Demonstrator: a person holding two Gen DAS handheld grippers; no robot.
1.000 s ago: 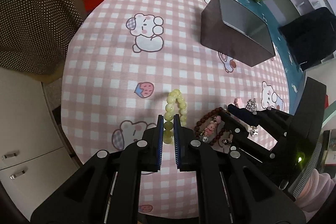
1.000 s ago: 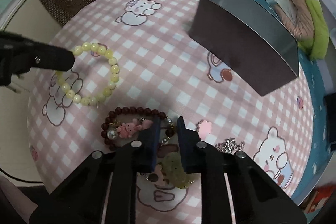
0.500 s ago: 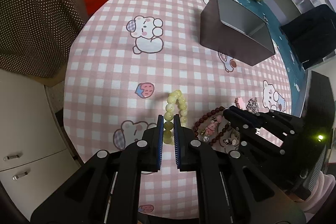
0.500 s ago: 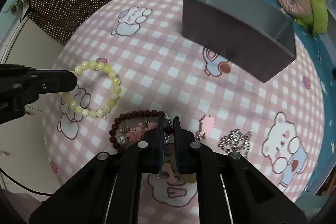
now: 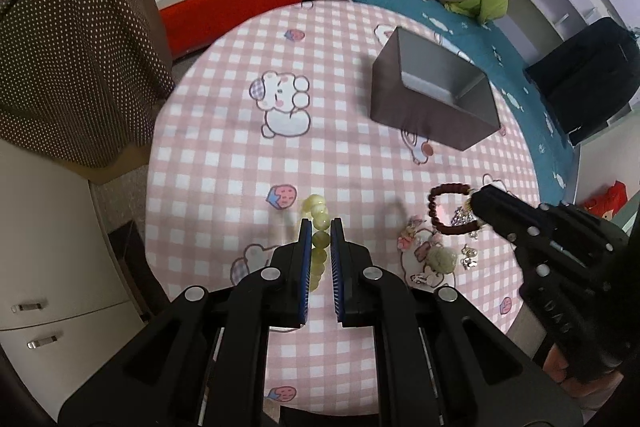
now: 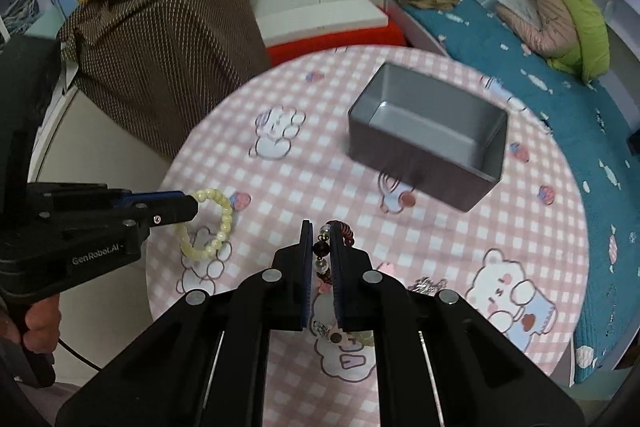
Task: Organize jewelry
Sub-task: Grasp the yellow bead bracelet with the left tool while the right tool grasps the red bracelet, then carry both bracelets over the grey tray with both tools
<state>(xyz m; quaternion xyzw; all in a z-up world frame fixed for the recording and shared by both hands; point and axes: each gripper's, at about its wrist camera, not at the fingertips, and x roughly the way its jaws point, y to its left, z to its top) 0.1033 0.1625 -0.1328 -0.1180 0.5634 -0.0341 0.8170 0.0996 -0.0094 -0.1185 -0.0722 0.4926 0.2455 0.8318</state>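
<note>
My left gripper (image 5: 320,227) is shut on a pale yellow bead bracelet (image 5: 318,227) and holds it lifted above the pink checked tablecloth (image 5: 224,155); the bracelet also shows hanging from it in the right wrist view (image 6: 218,223). My right gripper (image 6: 321,227) is shut on a dark red bead bracelet (image 6: 322,249) with charms, raised off the table; it shows in the left wrist view (image 5: 446,203) too. An open grey box (image 6: 428,139) stands at the far side of the table, empty inside.
More jewelry lies on the cloth near the front right: a pink charm (image 5: 410,237), a green pendant (image 5: 442,261) and silver pieces (image 6: 428,285). A brown dotted cover (image 5: 68,67) is on the left, a bed (image 6: 560,75) on the right.
Both grippers rose from the table. The right gripper closed on the dark red bracelet and lifted it; the left lifted the yellow bracelet off the cloth.
</note>
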